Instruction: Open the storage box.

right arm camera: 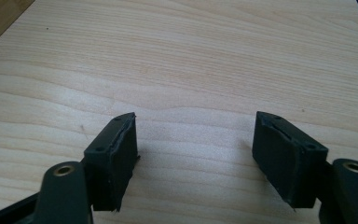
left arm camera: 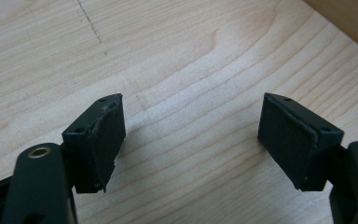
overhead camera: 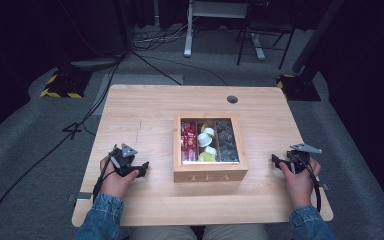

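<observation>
A wooden tea box [overhead camera: 210, 172] with "TEA" on its front stands in the middle of the light wood table [overhead camera: 145, 115]. Through its top I see red packets [overhead camera: 188, 140], white and yellow capsules [overhead camera: 206, 141] and dark packets [overhead camera: 226, 140] in three compartments. My left gripper [overhead camera: 141, 167] rests on the table left of the box, held by a hand in a denim sleeve. Its jaws stand apart over bare wood [left arm camera: 191, 116], nothing between them. My right gripper [overhead camera: 278, 161] rests right of the box, jaws apart over bare wood [right arm camera: 193, 135].
A round cable hole [overhead camera: 232, 99] sits near the table's far edge. A corner of the box [left arm camera: 349, 23] shows in the left gripper view. Grey carpet, cables, stands and a chair base [overhead camera: 260, 35] lie beyond the table.
</observation>
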`<state>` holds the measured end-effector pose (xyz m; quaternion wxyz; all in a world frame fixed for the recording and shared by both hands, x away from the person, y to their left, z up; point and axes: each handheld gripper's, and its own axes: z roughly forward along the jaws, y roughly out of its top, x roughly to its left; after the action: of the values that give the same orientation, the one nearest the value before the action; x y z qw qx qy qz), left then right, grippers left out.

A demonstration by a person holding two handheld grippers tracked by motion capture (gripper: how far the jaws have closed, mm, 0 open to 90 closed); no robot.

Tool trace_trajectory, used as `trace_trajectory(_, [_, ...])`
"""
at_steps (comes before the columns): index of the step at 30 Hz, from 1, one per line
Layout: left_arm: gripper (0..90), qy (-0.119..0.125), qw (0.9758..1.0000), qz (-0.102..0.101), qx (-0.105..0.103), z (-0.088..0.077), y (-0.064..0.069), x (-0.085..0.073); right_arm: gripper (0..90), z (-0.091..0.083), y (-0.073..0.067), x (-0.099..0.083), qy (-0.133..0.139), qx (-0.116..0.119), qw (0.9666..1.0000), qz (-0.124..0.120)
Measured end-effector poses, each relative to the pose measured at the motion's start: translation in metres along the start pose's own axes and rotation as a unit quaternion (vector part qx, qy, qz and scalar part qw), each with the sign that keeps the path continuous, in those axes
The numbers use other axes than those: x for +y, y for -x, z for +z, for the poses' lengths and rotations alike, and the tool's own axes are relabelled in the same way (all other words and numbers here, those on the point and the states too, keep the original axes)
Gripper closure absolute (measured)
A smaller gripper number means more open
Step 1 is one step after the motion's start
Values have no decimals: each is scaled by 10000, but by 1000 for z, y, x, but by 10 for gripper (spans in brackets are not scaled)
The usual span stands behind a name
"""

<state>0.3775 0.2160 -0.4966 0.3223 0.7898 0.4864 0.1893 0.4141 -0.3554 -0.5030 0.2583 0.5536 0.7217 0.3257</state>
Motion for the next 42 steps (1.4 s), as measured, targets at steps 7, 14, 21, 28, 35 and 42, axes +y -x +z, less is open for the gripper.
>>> trace_trajectory(7, [258,74,10000,22,-13,-18,4,10,309,0,0,0,-1,2,10000,0])
trace_trajectory(14, [266,255,9996,92,-55,-39,10,21,309,0,0,0,0,2,10000,1])
trace_trajectory(21, [265,411,9987,228,-178,-59,26,32,309,0,0,0,0,2,10000,0])
trace_trajectory(28, [268,470,9974,383,-394,-67,43,32,309,0,0,0,0,4,10000,1])
trace_trajectory(35, [267,560,9940,517,-787,-75,66,32,309,0,0,0,0,4,10000,1])
trace_trajectory(42, [269,444,9870,833,-1299,-63,102,30,309,0,0,0,0,6,10000,0])
